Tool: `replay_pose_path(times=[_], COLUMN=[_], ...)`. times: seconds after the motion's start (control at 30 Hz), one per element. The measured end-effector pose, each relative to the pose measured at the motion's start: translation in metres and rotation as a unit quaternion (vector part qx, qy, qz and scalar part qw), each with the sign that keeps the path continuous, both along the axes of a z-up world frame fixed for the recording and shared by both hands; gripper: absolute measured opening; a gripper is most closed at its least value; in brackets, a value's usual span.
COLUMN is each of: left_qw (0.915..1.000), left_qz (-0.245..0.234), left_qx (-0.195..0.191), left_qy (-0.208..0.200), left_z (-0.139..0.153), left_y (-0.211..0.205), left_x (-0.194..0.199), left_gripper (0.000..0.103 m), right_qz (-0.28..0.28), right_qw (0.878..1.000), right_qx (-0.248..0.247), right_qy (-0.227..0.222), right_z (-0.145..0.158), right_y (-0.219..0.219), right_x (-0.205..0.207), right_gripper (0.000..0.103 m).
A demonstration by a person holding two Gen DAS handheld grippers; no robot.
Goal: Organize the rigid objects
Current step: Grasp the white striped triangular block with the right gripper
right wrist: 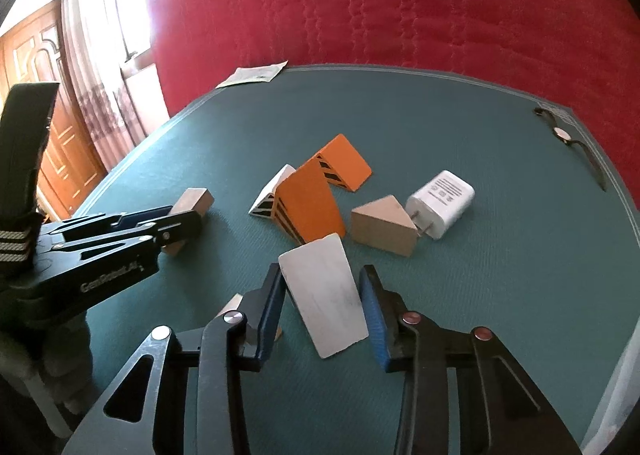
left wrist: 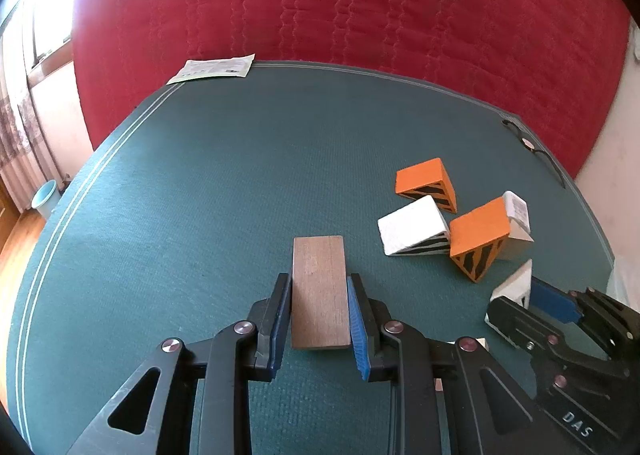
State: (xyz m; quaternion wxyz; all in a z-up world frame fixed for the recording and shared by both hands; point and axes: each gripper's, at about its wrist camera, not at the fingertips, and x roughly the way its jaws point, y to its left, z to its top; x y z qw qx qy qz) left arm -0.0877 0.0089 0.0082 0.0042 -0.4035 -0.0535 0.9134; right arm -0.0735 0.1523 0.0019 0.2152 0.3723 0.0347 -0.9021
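My left gripper (left wrist: 319, 287) is shut on a plain wooden block (left wrist: 319, 291), its blue pads against both long sides, low over the green table mat (left wrist: 200, 183). My right gripper (right wrist: 322, 279) is closed around a white wedge block (right wrist: 324, 295); its left pad touches the wedge, while a thin gap may remain at the right pad. The right gripper also shows in the left wrist view (left wrist: 516, 295). Two orange striped wedges (right wrist: 308, 207) (right wrist: 344, 161), a white striped wedge (right wrist: 270, 191) and a plain wooden wedge (right wrist: 382, 225) lie in a cluster ahead.
A white USB charger (right wrist: 442, 203) lies beside the wooden wedge. A wristwatch (right wrist: 568, 139) lies at the mat's far right edge. A paper leaflet (left wrist: 214, 69) lies at the far edge. A red quilted bed (left wrist: 360, 7) stands behind. A blue bin (left wrist: 46, 197) stands on the floor.
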Motion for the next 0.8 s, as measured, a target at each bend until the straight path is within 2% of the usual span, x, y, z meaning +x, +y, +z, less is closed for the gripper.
replay_pose_path(times=[0.2, 0.37, 0.8], left_qw=[0.9998, 0.9986, 0.9970], left_qz=[-0.018, -0.040, -0.063], left_qx=[0.006, 0.036, 0.039], left_qy=[0.009, 0.005, 0.022], left_z=[0.003, 0.003, 0.007], left_y=[0.007, 0.009, 0.023], left_x=[0.004, 0.006, 0.013], left_gripper=[0.029, 0.029, 0.029], right_qz=[-0.018, -0.040, -0.111], right_qw=[1.000, 0.998, 0.992], right_qx=[-0.017, -0.038, -0.061], right_qy=[0.003, 0.006, 0.017], right_z=[0.007, 0.017, 0.038], right_y=[0.016, 0.036, 0.097], right_x=[0.013, 0.024, 0.052], right_gripper=[0.039, 0.039, 0.039])
